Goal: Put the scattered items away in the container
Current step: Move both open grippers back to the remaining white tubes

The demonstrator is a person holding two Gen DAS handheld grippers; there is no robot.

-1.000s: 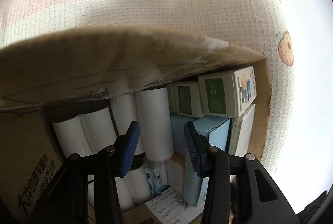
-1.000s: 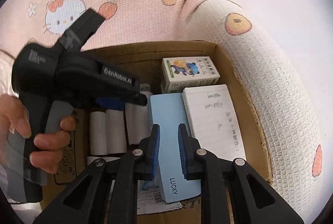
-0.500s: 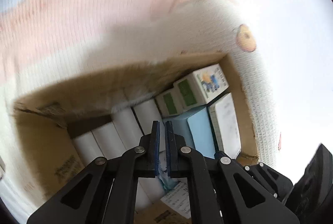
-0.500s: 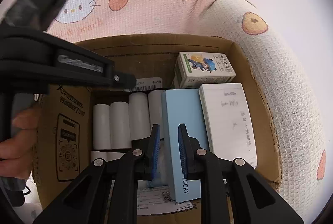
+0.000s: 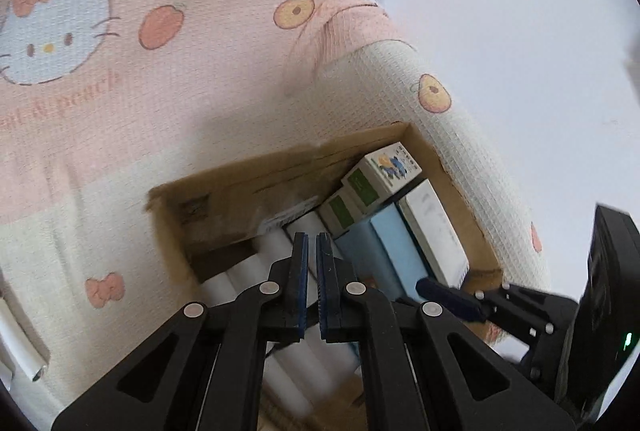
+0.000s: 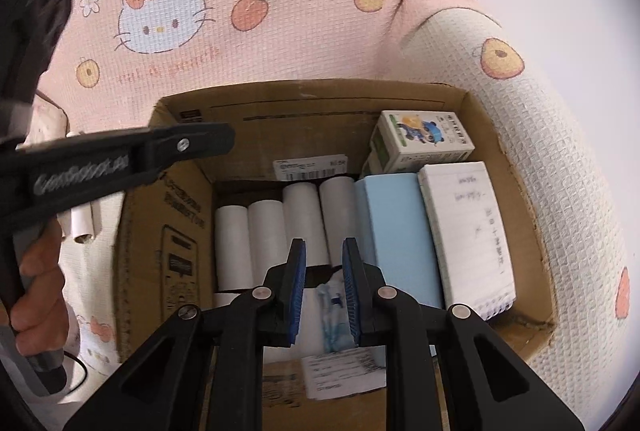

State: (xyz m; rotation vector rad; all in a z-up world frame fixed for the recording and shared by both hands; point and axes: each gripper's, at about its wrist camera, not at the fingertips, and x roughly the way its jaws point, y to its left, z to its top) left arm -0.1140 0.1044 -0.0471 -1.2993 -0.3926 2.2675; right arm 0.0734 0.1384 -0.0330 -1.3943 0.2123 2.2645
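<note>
One white paper roll (image 6: pixel 82 227) lies outside the cardboard box (image 6: pixel 168 243), on the patterned cloth (image 6: pixel 280 31) just beside the box's left wall, with its long axis roughly parallel to that wall and an open end toward the camera. In the left wrist view the same roll (image 5: pixel 22 347) appears at the lower left edge, well to the left of the left claw (image 5: pixel 312 283) and running diagonally. Inside the box, several like rolls (image 6: pixel 264 239) lie side by side on the left, a pale blue box (image 6: pixel 396 231) and a written notepad (image 6: pixel 464 223) fill the right, and a small printed carton (image 6: pixel 424 143) sits in the far right corner. The left claw is narrowed to a thin slit and grips nothing; it points at the box interior, above it. The right claw (image 6: pixel 323 287), parted only a little and likewise empty, hangs over the packed rolls. The left hand (image 6: pixel 36 291) is judged the nearer to the stray roll; a swing leftward, a wider opening and a grasp across the roll's short axis would probably be needed.
</note>
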